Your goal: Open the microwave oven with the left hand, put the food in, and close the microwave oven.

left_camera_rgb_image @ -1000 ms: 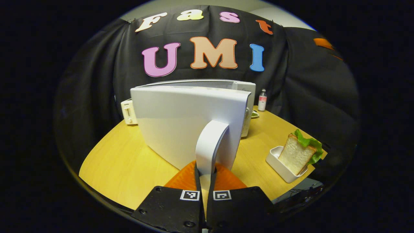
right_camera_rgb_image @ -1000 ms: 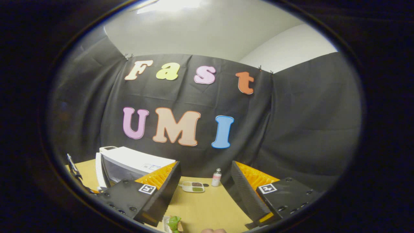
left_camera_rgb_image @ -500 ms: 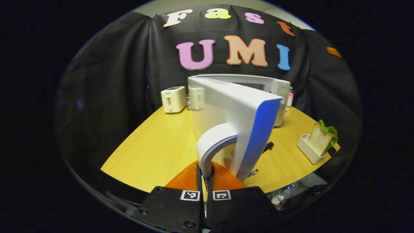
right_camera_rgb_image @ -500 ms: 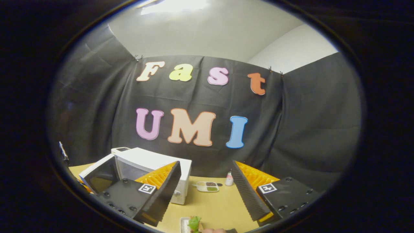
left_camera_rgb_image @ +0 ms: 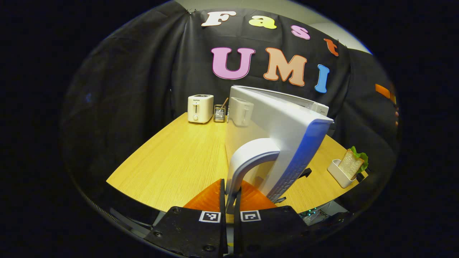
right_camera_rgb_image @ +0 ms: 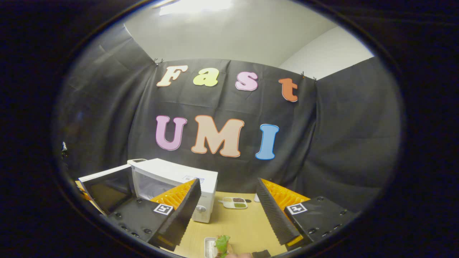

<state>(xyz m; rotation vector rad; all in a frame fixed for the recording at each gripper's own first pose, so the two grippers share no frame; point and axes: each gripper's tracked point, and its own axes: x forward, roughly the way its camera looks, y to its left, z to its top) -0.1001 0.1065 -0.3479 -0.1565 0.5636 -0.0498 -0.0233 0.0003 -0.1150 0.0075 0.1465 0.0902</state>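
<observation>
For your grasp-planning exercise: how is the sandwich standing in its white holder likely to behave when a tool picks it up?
The sandwich leans on edge in a shallow white holder, so a sideways nudge would probably tip it. Its bread looks soft, so it would likely squash under a firm squeeze. The lettuce sticks out loosely and may slip free.

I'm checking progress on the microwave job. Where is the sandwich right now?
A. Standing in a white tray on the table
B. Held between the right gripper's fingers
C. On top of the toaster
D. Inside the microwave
A: the sandwich stands in its white tray on the table, beside the open microwave door.
</observation>
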